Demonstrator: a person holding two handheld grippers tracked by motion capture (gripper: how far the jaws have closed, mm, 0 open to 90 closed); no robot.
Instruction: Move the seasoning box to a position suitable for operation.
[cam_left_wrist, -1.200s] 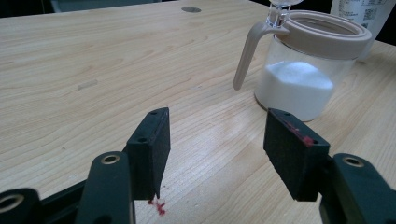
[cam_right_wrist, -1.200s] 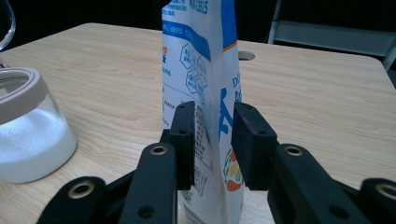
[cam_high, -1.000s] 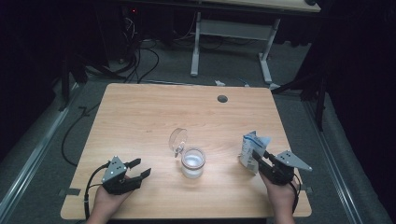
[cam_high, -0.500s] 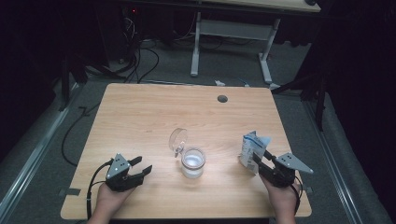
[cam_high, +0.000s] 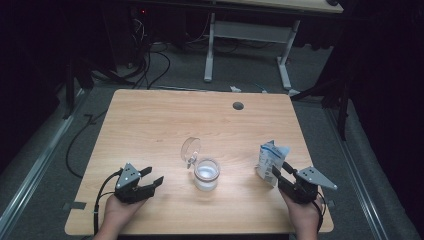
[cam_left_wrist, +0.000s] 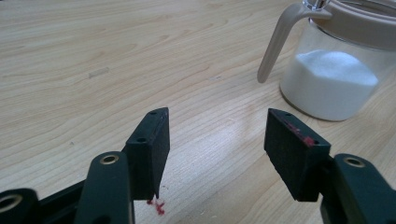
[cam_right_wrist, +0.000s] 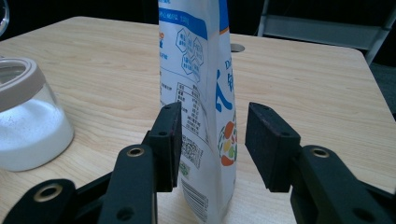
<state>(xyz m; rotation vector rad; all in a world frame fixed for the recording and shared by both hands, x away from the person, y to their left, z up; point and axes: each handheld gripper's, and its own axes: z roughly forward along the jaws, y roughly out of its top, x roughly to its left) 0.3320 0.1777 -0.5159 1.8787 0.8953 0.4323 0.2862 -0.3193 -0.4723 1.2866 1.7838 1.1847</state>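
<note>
The pouch (cam_right_wrist: 201, 93) stands upright, long axis vertical, between the spread jaws of the right gripper (cam_right_wrist: 212, 144), narrow edge toward it. The left gripper (cam_left_wrist: 215, 149) is spread over bare table (cam_high: 150, 125); the jar (cam_left_wrist: 341, 70) sits ahead to its right, handle pointing left.

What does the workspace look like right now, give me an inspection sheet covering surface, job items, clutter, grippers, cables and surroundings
Surface: wooden table, round grommet hole near its far edge.
Job's things: glass jar of white powder, lid flipped open; white and blue pouch standing upright to its right.
Clutter: nothing seen.
Grippers: left gripper open, apart from the jar; right gripper open, jaws either side of the pouch, not closed on it.
Cables: one black cable trails from the left gripper; more lie on the floor beyond the table.
Surroundings: dark room, white desk legs behind.
</note>
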